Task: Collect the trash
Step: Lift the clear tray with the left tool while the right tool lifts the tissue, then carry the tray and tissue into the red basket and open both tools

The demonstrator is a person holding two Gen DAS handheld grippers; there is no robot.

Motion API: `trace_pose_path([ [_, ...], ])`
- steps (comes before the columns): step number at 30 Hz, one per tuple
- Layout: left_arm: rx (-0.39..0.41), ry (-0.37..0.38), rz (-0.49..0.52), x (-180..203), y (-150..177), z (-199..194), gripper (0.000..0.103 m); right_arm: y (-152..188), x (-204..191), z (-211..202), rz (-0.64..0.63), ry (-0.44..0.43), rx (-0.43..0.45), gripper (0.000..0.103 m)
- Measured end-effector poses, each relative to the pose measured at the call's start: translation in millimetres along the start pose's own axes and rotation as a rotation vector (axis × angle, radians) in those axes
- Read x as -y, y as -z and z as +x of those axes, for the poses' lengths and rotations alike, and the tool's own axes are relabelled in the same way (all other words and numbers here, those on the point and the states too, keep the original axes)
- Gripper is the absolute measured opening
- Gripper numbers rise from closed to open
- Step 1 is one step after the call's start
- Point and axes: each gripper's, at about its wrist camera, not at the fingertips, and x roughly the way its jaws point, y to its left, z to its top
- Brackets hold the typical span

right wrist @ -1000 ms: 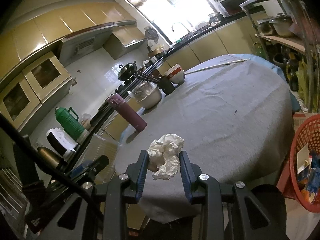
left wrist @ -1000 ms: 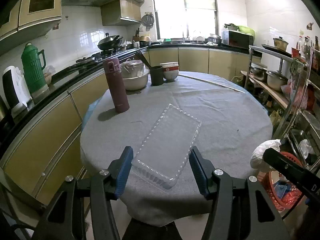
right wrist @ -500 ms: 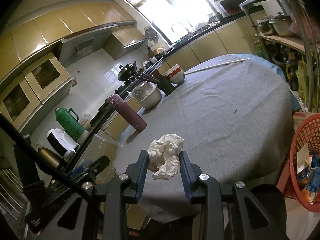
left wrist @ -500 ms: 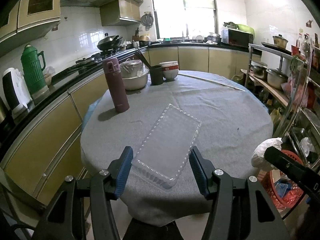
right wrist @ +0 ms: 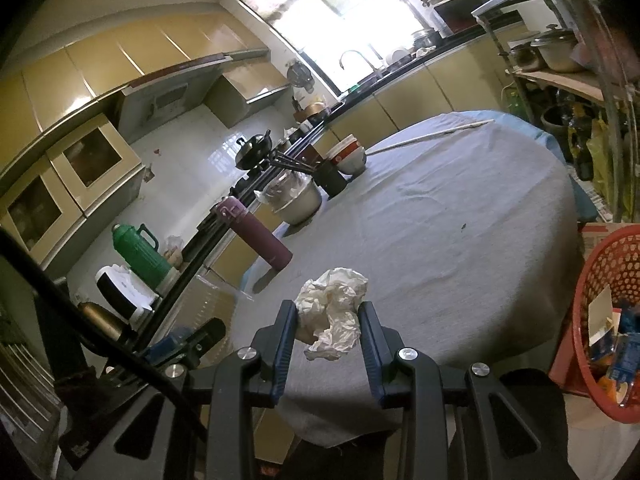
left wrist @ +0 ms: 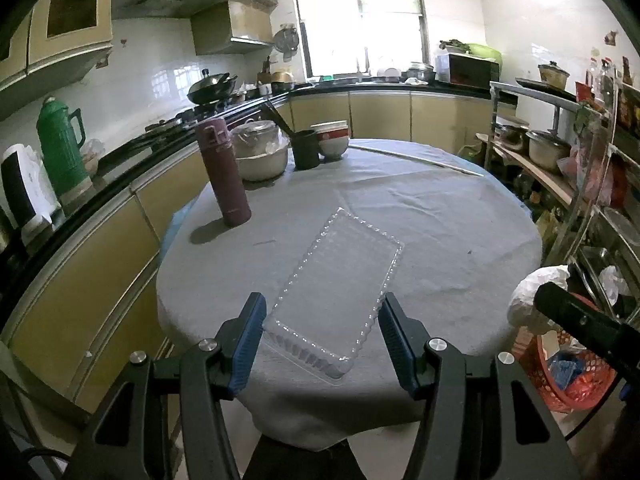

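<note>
A clear plastic tray point(left wrist: 336, 284) is held between the blue fingers of my left gripper point(left wrist: 322, 340), raised over the near edge of the round table point(left wrist: 440, 220); the jaws touch its two long sides. My right gripper point(right wrist: 328, 344) is shut on a crumpled white paper wad point(right wrist: 332, 316), held above the table's near edge. The wad and the right gripper's finger also show in the left wrist view point(left wrist: 532, 296) at the right. A red trash basket point(right wrist: 600, 312) with trash in it stands on the floor to the right of the table.
On the table's far left stand a maroon flask point(left wrist: 224, 172), a covered white pot point(left wrist: 262, 156), a dark cup point(left wrist: 306, 154) and stacked bowls point(left wrist: 334, 140). A long thin stick point(left wrist: 416, 158) lies at the back. A metal shelf rack point(left wrist: 568, 152) stands right.
</note>
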Motion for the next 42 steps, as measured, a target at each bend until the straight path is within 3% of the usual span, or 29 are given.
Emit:
trace_pose_path([
  [16, 0.014, 0.012, 0.057, 27.8, -0.6, -8.4, 0.06, 1.6, 16.7, -25.6, 0.044, -0.01, 0.044, 0.034],
  [26, 0.035, 0.034, 0.148, 73.8, -3.3, -19.4, 0.06, 1.2, 47.6, -59.1, 0.113, -0.013, 0.105, 0.034],
  [35, 0.039, 0.126, 0.245, 133.7, -4.9, -25.8, 0.06, 1.0, 105.6, -103.8, 0.22, 0.026, 0.177, 0.034],
  [42, -0.046, 0.3, 0.312, 196.0, -4.8, -6.8, 0.06, 3.0, 168.8, -143.6, 0.335, 0.105, 0.221, 0.034],
])
